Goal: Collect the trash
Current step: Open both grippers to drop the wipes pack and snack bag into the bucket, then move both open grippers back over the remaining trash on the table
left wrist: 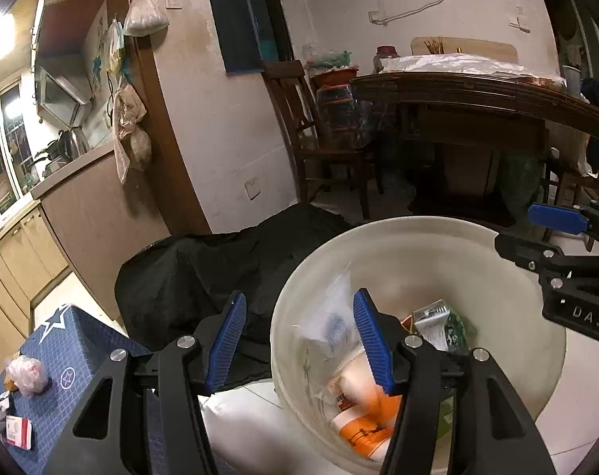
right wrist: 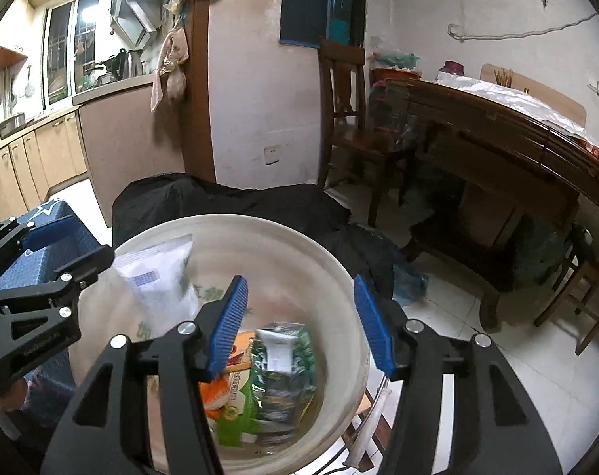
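Observation:
A white plastic bucket (left wrist: 497,261) stands on the floor and holds trash: a clear plastic bag (left wrist: 331,316), a green packet (left wrist: 438,324) and an orange-and-white wrapper (left wrist: 362,423). My left gripper (left wrist: 299,340) is open and empty over the bucket's left rim. In the right wrist view the bucket (right wrist: 299,245) shows the same clear bag (right wrist: 160,277), green packet (right wrist: 283,356) and orange wrapper (right wrist: 216,396). My right gripper (right wrist: 299,324) is open and empty above the bucket. More trash, a pink crumpled bag (left wrist: 26,374) and a red-and-white wrapper (left wrist: 18,429), lies on a blue box (left wrist: 81,348).
A black cloth-covered heap (left wrist: 204,273) sits behind the bucket. A dark wooden table (left wrist: 477,95) and a chair (left wrist: 319,130) stand at the back right. Kitchen cabinets (left wrist: 18,253) run along the left. The floor is white tile (right wrist: 477,356).

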Motion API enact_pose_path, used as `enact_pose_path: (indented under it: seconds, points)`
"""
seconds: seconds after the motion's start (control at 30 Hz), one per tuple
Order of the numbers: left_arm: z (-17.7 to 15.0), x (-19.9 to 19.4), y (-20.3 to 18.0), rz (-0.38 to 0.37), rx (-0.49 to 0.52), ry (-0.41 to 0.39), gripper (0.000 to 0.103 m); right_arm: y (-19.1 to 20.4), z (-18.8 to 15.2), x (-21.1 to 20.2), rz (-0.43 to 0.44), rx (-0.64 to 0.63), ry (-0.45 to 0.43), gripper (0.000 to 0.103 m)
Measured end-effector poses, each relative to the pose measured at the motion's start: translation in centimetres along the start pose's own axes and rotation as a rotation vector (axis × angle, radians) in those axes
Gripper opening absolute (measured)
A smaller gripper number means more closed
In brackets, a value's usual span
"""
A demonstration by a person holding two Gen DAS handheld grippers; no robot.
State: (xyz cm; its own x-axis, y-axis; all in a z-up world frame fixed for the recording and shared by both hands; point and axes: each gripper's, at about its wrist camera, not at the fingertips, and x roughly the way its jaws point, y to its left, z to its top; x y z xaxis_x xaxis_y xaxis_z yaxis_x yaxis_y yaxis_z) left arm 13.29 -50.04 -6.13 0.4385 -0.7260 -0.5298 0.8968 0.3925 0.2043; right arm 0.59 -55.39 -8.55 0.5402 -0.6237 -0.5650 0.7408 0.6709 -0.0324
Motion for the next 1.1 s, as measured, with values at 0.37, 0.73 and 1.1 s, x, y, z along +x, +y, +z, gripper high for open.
enact_pose_path:
  seconds: [0.37, 0.73, 1.1]
  points:
    - [-0.6, -1.4, 1.1, 0.019, -0.024, -0.002, 0.058, 1.3, 0.3, -0.5, 0.024, -0.006, -0.012, 0.054]
    - [-0.9, -2.8, 2.4, 0.076, -0.038, -0.022, 0.058, 2.6, 0.5, -0.4, 0.055, 0.010, -0.008, 0.054]
    - [-1.6, -4.2, 5.8, 0.147, -0.077, -0.030, 0.058, 6.3, 1.4, -0.3, 0.105, -0.024, -0.016, 0.054]
